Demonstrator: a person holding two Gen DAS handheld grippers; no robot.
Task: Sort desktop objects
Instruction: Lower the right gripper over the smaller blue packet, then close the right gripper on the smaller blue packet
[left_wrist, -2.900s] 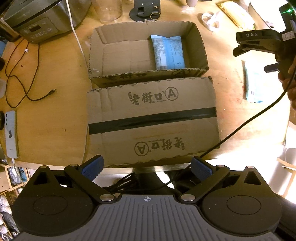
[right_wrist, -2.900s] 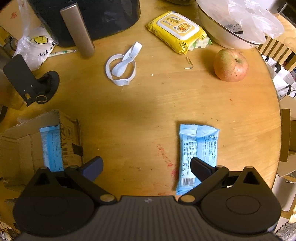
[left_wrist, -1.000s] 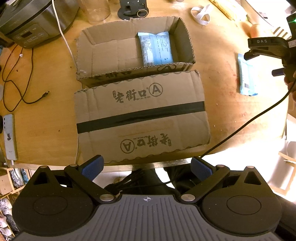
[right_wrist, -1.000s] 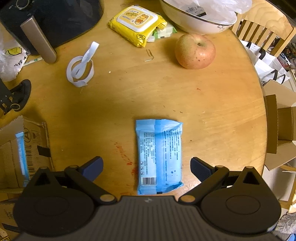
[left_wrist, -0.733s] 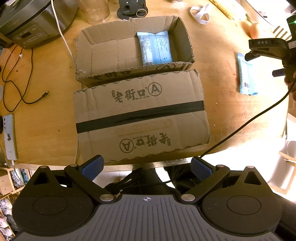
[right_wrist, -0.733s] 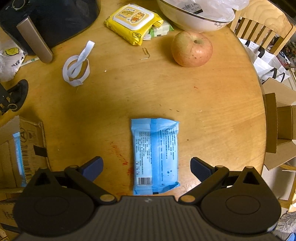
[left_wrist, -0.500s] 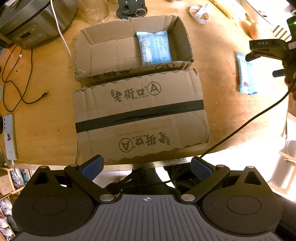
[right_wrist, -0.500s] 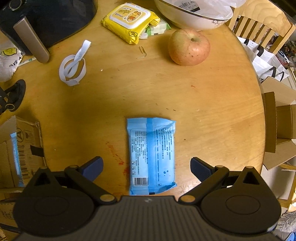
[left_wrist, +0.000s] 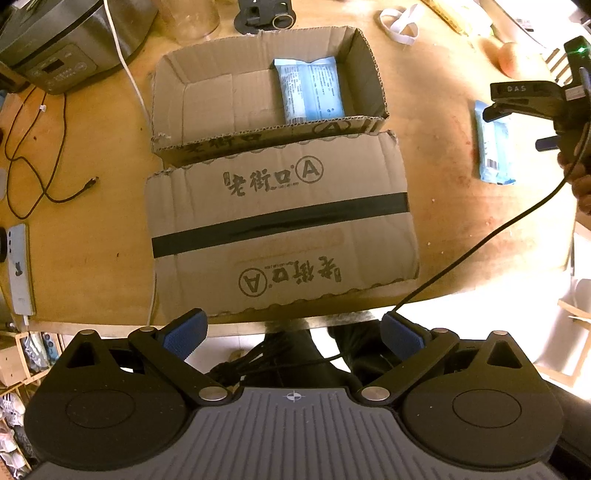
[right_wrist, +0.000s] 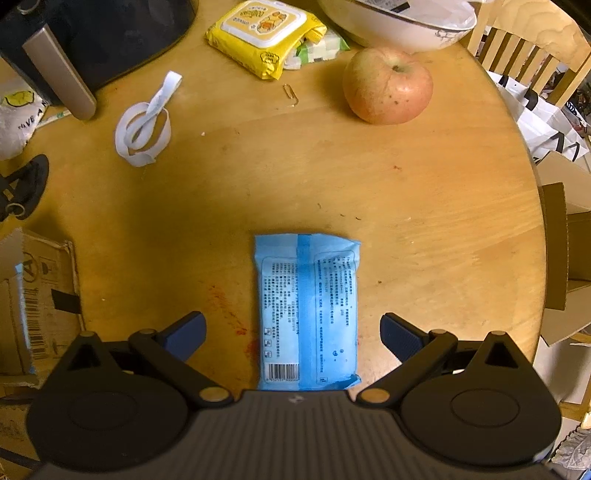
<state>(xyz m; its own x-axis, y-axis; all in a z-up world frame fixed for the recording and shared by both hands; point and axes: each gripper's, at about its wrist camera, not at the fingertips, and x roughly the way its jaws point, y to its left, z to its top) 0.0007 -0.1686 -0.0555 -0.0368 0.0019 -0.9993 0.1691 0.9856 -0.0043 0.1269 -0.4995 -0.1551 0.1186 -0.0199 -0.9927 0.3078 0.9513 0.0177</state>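
Note:
A light blue tissue packet (right_wrist: 308, 314) lies flat on the round wooden table, barcode end toward me. My right gripper (right_wrist: 293, 338) is open above it, one finger on each side of the packet, not touching it. The same packet (left_wrist: 493, 147) shows at the far right in the left wrist view, partly under the right gripper body (left_wrist: 535, 99). A second blue packet (left_wrist: 309, 90) lies inside the open cardboard box (left_wrist: 207, 92). My left gripper (left_wrist: 293, 334) hangs open off the table's near edge, holding nothing.
The box's flap (left_wrist: 280, 221) lies flat on the table. An apple (right_wrist: 388, 85), yellow wipes pack (right_wrist: 264, 35), white strap loop (right_wrist: 146, 125), paper clip (right_wrist: 291, 94) and white bowl (right_wrist: 399, 26) lie beyond the packet. A black appliance (right_wrist: 99, 33) stands at the back left; a cooker (left_wrist: 62, 40), cables and a phone (left_wrist: 20, 269) are left of the box.
My right gripper has moved forward and to the right, so the blue packet now sits centred between its open fingers. The left gripper has barely moved.

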